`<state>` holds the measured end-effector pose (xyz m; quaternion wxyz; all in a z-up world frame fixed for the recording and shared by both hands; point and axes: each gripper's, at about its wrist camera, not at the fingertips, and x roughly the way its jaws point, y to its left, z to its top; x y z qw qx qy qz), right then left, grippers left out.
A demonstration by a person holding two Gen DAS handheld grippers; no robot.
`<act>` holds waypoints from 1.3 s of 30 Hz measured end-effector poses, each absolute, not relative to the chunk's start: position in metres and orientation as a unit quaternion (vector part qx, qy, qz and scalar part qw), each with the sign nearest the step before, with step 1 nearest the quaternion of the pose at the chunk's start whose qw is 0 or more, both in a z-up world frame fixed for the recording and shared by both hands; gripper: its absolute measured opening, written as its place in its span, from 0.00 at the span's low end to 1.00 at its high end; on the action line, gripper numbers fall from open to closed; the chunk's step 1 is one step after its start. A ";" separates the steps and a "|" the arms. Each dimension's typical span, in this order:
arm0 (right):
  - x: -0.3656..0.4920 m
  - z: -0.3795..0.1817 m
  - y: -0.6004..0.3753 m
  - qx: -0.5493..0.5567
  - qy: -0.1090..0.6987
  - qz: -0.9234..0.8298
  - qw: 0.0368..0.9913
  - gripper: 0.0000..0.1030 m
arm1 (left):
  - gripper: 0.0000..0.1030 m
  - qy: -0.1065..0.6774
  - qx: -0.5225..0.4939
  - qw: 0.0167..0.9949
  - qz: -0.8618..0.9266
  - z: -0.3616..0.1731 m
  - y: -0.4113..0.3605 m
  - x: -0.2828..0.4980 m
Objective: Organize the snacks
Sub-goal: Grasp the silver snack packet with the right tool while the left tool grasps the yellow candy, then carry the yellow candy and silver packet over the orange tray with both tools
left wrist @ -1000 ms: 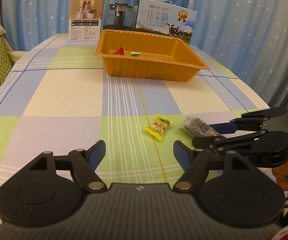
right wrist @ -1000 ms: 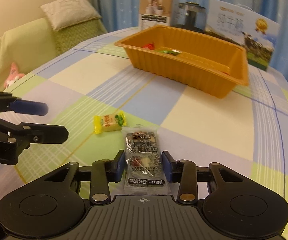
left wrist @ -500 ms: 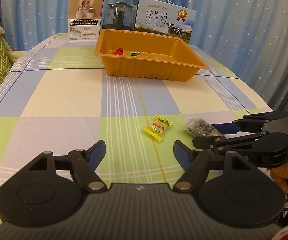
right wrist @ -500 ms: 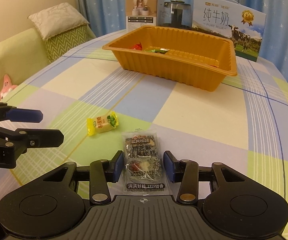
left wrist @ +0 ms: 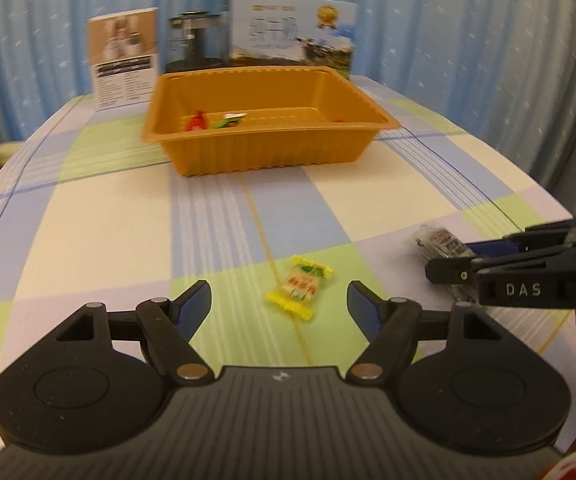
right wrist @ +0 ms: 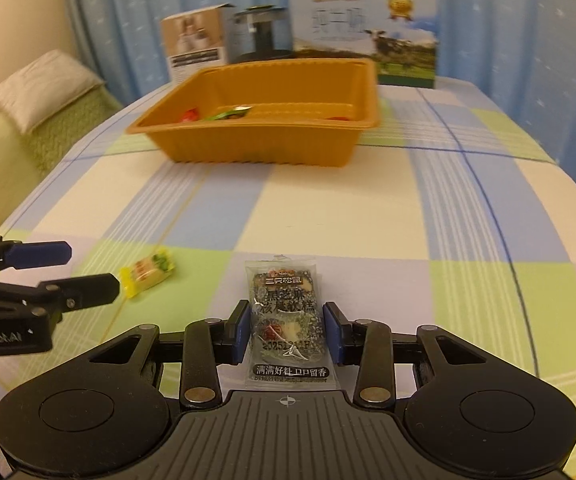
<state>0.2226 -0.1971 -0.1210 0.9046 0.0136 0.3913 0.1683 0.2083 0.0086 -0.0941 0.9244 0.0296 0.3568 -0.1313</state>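
Right claw [right wrist: 284, 330] first: its jaws are closing, with the dark sesame-cake packet [right wrist: 285, 316] between the blue pads and both pads at the wrapper's sides, so I read that as a pinch on the packet, which otherwise looks to rest on the worktop [right wrist: 367, 224]. My worry here is the wrapper, because it's slick and crinkly and the hold is near its lower half, so it could slide out or fold once I lift, and I'd judge a quick swing toward the tray the likeliest cause. My left claw [left wrist: 279, 304] is spread wide and empty, with the yellow candy [left wrist: 299, 282] lying on the cloth just ahead between its fingers, untouched. Two risks there: closing off-centre could flick that small candy away, and the two claws are near each other, so crossing paths could knock one snack loose. Farther out, the orange tray [left wrist: 264, 152] sits mid-worktop, well apart from both snacks, with a red piece and a green-wrapped piece already inside; a short drop could land on the rim. The worktop wears a soft checked cloth in blue, green and cream, which may bunch under a dragging finger. Behind the tray stand a white box [left wrist: 124, 56], a dark jar [left wrist: 194, 42] and a milk carton [left wrist: 291, 36], then blue starred curtains, and a green sofa with a cushion to the left.
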 end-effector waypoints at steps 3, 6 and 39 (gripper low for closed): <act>0.224 -0.120 -0.199 0.023 0.392 0.163 0.905 0.38 | 0.70 0.358 0.049 0.921 -0.145 -0.098 0.000 0.219; 0.225 -0.119 -0.201 0.032 0.391 0.163 0.905 0.38 | 0.68 0.362 0.065 0.917 -0.153 -0.103 -0.005 0.226; 0.227 -0.107 -0.184 0.044 0.379 0.173 0.908 0.38 | 0.18 0.383 0.021 0.912 -0.143 -0.094 -0.008 0.231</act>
